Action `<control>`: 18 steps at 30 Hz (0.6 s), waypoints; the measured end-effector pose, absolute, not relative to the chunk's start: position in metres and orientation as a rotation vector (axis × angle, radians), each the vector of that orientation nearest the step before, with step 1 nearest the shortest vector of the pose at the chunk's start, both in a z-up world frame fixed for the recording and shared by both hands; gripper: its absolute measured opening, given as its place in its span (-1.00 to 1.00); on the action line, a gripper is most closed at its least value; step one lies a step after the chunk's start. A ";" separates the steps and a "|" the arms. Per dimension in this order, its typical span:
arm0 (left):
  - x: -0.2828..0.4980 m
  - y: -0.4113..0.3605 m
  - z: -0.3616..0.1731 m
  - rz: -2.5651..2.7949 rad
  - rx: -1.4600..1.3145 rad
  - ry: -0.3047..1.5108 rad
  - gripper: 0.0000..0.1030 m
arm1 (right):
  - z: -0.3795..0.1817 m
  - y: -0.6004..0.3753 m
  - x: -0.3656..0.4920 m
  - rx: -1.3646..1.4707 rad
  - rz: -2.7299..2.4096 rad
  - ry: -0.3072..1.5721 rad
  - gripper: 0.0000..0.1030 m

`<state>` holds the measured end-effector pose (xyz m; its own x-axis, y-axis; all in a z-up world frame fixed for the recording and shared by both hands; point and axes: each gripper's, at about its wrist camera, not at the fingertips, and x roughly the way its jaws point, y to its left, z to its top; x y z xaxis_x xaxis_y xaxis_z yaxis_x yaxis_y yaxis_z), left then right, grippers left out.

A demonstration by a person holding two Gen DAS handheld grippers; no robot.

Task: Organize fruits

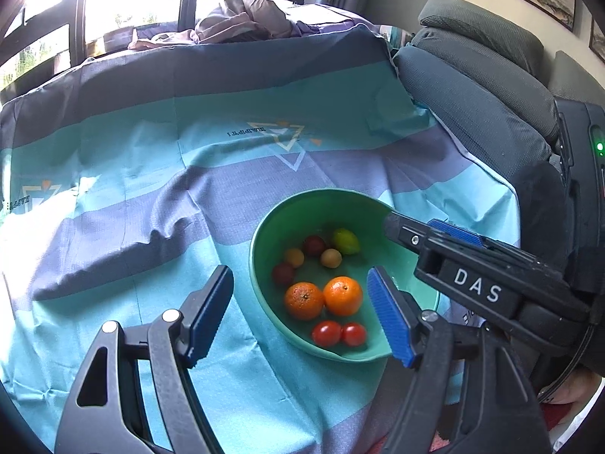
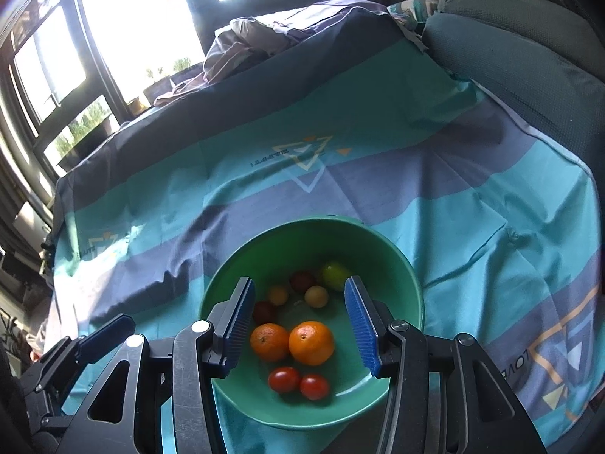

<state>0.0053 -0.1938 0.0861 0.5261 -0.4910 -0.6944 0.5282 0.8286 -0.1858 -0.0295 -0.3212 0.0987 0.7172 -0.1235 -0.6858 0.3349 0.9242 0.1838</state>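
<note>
A green bowl [image 2: 401,265] sits on a blue striped cloth [image 2: 472,204] covering the worktop. In it lie two oranges [image 2: 311,342] side by side, two red tomatoes [image 2: 284,379] nearest the cameras, and farther back a lime [image 2: 334,274], two small yellow fruits [image 2: 316,296] and two dark red ones [image 2: 302,280]. The right gripper [image 2: 300,319] hangs above the bowl, angled downward, fingers [image 2: 361,325] spread and empty. The left gripper [image 1: 300,312] hovers at the bowl's left edge, also tilted down, fingers [image 1: 391,321] wide apart, holding nothing.
</note>
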 end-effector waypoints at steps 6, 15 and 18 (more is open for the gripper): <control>0.007 -0.193 0.086 -0.577 0.062 0.813 0.44 | 0.101 -0.316 -0.030 0.285 -0.273 0.730 -0.01; 0.005 -0.195 0.086 -0.588 0.069 0.804 0.44 | 0.101 -0.316 -0.031 0.266 -0.323 0.731 -0.01; 0.005 -0.196 0.086 -0.590 0.072 0.807 0.44 | 0.102 -0.316 -0.031 0.263 -0.329 0.729 -0.01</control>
